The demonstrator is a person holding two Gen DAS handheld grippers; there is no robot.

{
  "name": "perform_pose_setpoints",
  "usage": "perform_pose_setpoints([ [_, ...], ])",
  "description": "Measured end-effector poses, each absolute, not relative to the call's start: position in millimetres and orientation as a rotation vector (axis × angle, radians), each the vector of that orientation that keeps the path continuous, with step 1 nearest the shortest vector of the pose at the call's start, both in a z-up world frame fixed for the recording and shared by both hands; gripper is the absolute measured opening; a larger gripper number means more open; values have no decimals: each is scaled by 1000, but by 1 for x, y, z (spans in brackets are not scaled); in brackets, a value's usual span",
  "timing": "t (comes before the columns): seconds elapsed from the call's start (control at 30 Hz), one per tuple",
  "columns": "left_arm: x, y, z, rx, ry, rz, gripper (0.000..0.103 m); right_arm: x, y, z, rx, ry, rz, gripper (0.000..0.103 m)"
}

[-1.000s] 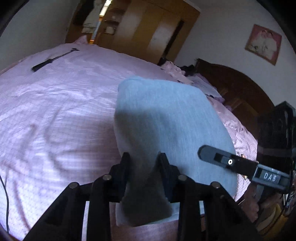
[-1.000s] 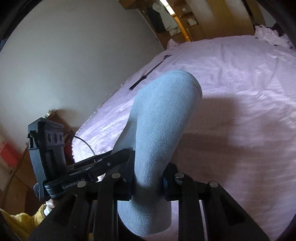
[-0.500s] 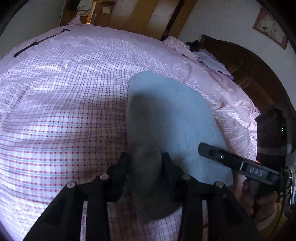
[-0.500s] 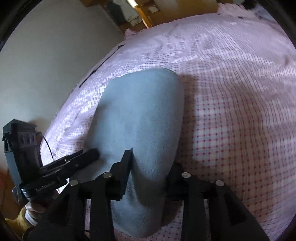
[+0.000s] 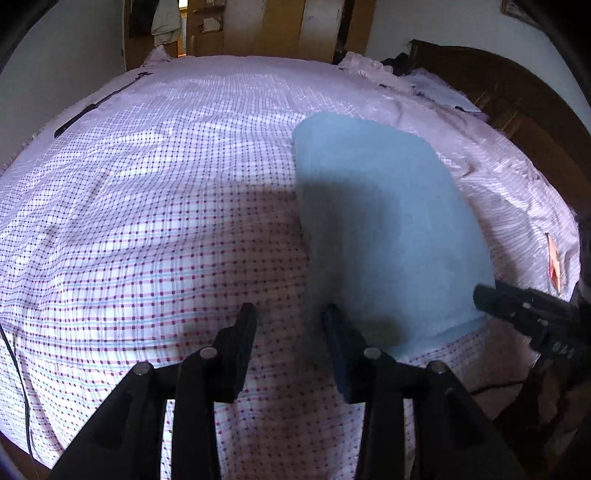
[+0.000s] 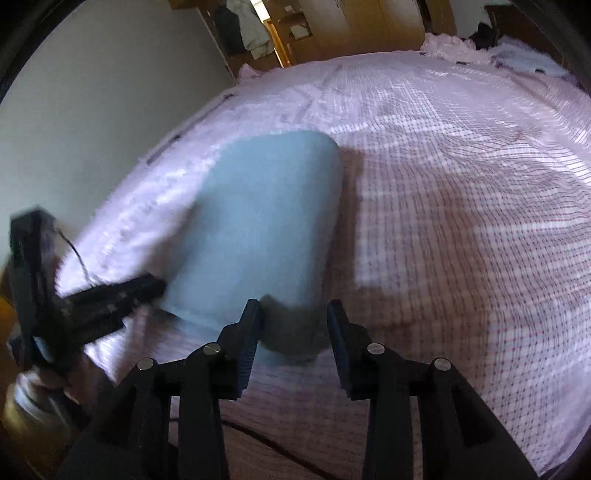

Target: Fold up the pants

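Both tongs are standing spread wide and gripping nothing: the left gripper (image 5: 289,319) is hovering low over the checked bedsheet (image 5: 147,221) with its right finger at the near left edge of the folded pants (image 5: 384,221), and the right gripper (image 6: 294,317) is straddling the near right corner of the pants (image 6: 266,221), which are lying flat on the bedsheet (image 6: 461,221).

My view fills with a bed (image 5: 155,206) under a pink checked sheet. Upper right curves a dark wooden headboard (image 5: 517,96); top centre stand wooden wardrobes (image 5: 280,26). A pale wall (image 6: 96,103) fills the left.
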State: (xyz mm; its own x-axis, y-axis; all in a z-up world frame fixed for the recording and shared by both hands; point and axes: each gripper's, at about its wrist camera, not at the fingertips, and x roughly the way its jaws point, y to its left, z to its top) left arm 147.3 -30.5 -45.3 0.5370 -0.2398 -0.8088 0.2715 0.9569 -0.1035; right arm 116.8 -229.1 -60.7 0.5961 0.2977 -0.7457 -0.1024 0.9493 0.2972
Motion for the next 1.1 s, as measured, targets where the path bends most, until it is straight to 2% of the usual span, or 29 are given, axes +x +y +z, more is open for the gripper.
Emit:
perform_pose_setpoints([
  [0.1, 144, -32, -43, 46, 945, -299, 40, 119, -233, -71, 260, 903, 222, 29],
  [0.37, 116, -26, -28, 36, 923, -247, 40, 93, -232, -50, 244, 881, 196, 30],
  [0.43, 106, -28, -31, 34, 935, -237, 46, 82, -229, -47, 221, 865, 183, 35],
  [0.53, 93, -33, -37, 25, 935, -227, 57, 67, -225, -45, 181, 834, 144, 49],
  [0.6, 88, -38, -44, 40, 941, -208, 60, 60, -222, -48, 158, 826, 110, 66],
  [0.93, 96, -60, -66, 71, 969, -136, 70, 68, -230, -82, 137, 855, 12, 70],
  [1.1, 96, -62, -69, 73, 969, -123, 71, 63, -228, -91, 152, 821, 3, 79],
])
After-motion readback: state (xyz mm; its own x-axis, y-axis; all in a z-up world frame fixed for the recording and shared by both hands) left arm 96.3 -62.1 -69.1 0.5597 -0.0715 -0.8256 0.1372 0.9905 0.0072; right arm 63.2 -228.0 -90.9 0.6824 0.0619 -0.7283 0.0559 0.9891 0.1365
